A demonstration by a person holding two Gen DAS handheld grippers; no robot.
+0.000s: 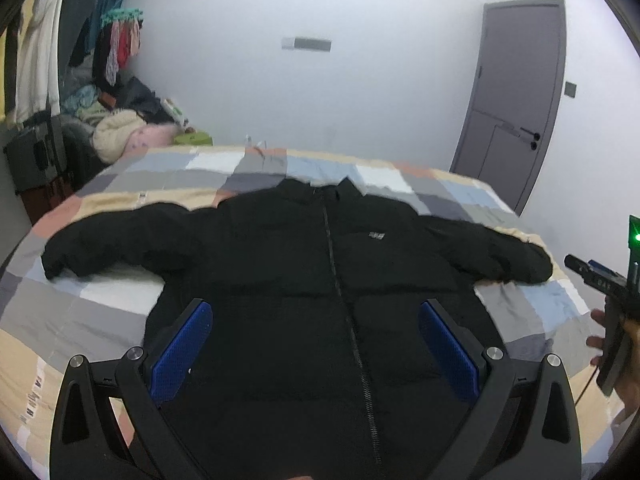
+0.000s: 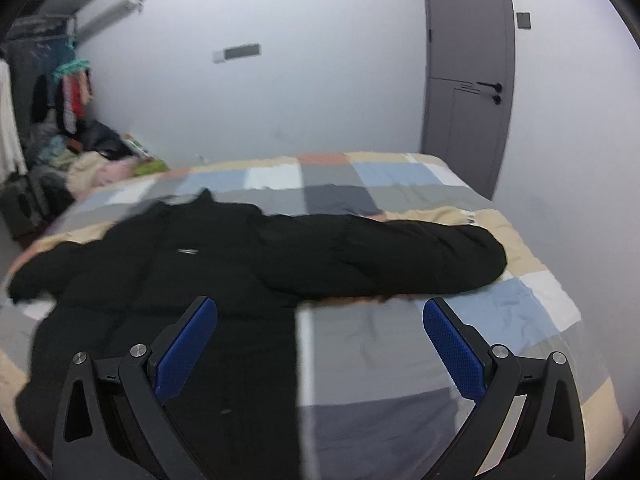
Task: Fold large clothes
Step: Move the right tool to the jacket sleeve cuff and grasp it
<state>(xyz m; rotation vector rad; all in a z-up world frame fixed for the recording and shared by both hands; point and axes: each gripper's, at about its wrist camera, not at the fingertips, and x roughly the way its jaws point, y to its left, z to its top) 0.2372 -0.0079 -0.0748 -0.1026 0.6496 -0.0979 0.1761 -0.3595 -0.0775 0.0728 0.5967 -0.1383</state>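
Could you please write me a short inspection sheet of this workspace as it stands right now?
Surface: bed with a patchwork checked cover in grey, blue, white, beige and orange.
Job's things: black padded zip-front jacket lying front up, zipped, both sleeves spread sideways, unfolded.
Clutter: heap of clothes and soft items beyond the bed's far left corner.
Grippers: left tongs open above the jacket's lower body; right tongs open above the jacket's edge and the cover; both hold nothing.
Cables: thin dark cable below the right hand's device.
Surroundings: white wall, grey closed door, hanging clothes rack.
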